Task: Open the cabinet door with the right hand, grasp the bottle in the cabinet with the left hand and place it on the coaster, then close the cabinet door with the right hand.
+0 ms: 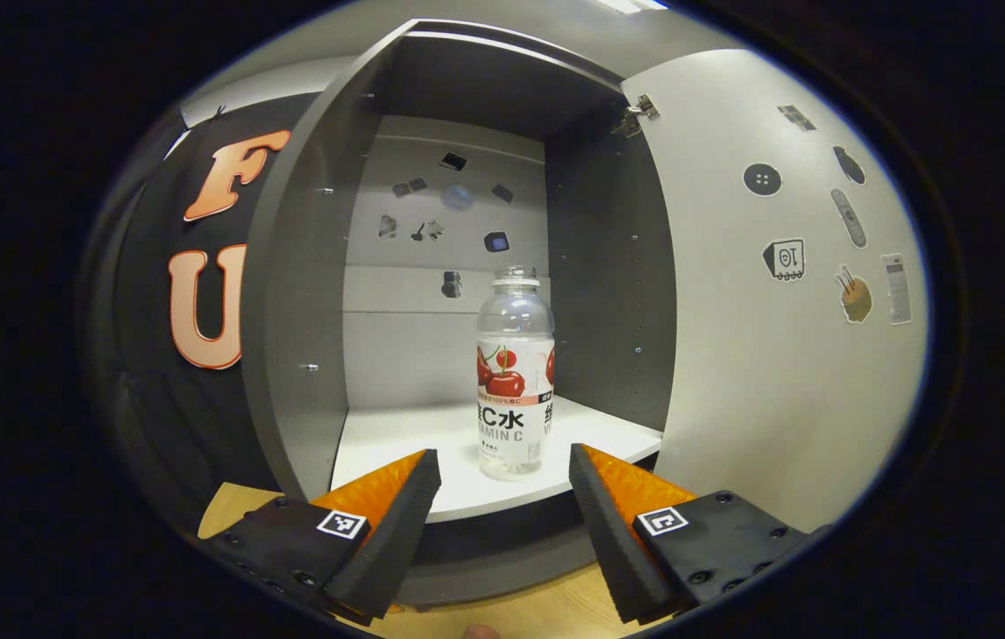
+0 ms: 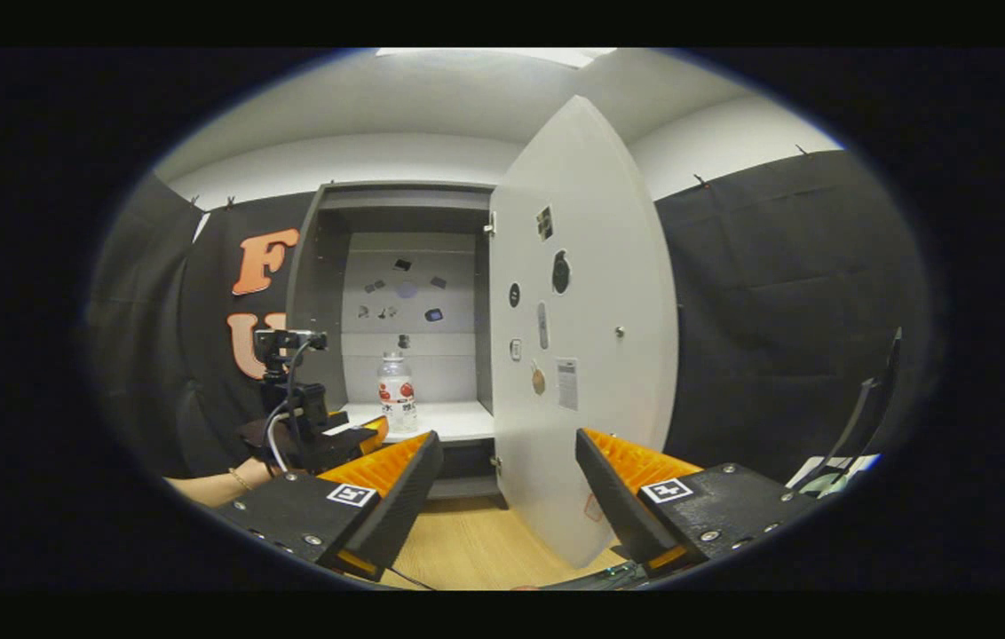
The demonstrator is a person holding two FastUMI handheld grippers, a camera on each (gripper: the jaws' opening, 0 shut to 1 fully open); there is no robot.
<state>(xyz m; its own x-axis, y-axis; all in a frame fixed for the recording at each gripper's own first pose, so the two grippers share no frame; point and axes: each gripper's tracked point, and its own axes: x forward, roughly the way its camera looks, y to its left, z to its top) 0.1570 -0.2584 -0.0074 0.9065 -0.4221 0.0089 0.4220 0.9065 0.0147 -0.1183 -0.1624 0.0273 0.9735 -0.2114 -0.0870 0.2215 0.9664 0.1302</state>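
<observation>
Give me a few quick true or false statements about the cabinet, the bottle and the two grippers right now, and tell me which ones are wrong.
1. The cabinet door is open. True.
2. The bottle lies on its side. False: it stands upright on the cabinet shelf.
3. The left gripper is shut on the bottle. False: it is open, short of the bottle.
4. The right gripper is open and holds nothing. True.
5. The bottle has a cherry picture on its label. True.

No text can be read beyond the bottle's printed label.
</observation>
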